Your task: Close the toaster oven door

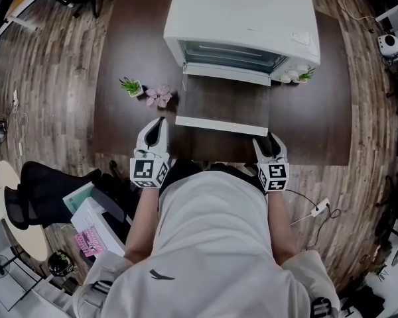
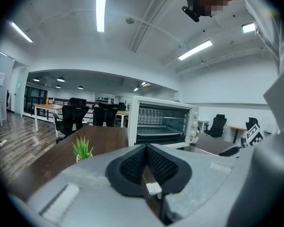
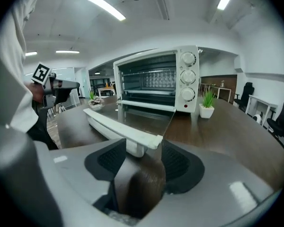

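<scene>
The dark wooden table filled the middle of the head view, its near edge partly hidden behind the person's white-clad torso. The white toaster oven stood at the table's far side, and from above its top covered most of the control panel. The right gripper view showed the three knobs and the open cavity, with a wire rack inside; whether anything lay on the rack was hard to make out. The door lay folded down flat towards the person, and its white handle ran along its near edge.

The right gripper sat at the handle's right end. Its jaws stood wide apart, with the handle's tip between them and the pads not pressing on it. The left gripper rested just left of the door, jaws together and empty.

A small green plant and a pink flower stood left of the door. Another plant showed partly behind the oven's right corner.
</scene>
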`<state>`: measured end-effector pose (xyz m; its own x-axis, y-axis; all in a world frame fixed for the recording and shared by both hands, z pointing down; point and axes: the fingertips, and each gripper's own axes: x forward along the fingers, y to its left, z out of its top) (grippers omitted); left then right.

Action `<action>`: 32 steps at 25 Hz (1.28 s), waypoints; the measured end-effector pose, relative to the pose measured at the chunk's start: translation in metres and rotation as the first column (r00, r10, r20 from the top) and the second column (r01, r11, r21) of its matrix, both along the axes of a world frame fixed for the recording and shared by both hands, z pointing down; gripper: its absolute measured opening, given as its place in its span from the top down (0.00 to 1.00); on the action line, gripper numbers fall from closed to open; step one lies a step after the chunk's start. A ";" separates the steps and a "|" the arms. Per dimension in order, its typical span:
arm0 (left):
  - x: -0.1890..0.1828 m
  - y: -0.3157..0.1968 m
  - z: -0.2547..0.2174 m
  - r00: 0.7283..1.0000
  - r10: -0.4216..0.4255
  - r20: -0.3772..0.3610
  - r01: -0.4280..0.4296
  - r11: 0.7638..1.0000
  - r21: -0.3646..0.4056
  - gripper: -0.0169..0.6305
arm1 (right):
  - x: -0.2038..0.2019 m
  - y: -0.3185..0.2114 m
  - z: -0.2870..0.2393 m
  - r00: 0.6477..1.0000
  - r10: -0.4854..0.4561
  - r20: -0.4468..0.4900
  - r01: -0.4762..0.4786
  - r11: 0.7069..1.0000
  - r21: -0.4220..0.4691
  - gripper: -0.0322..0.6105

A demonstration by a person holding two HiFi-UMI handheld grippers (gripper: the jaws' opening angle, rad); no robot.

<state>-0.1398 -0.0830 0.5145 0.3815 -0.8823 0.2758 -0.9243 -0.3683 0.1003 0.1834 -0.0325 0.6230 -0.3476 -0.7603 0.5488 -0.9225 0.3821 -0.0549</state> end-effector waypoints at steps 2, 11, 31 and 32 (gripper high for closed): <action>-0.002 -0.002 0.000 1.000 0.001 -0.001 -0.001 1.000 0.001 0.97 | -0.001 0.004 0.016 1.000 0.007 -0.009 -0.007 0.998 -0.060 0.59; -0.007 -0.002 0.004 1.000 0.005 -0.008 -0.005 1.000 -0.009 0.97 | -0.010 -0.016 0.036 0.999 0.013 -0.037 -0.018 0.990 -0.139 0.58; -0.009 -0.003 0.004 1.000 0.009 -0.011 -0.009 1.000 -0.011 0.97 | -0.006 -0.052 -0.095 0.988 0.062 0.142 -0.084 0.984 0.155 0.75; -0.010 -0.003 0.003 1.000 0.007 -0.011 -0.007 1.000 -0.010 0.97 | -0.005 -0.058 -0.108 0.986 0.069 0.154 -0.098 0.978 0.186 0.75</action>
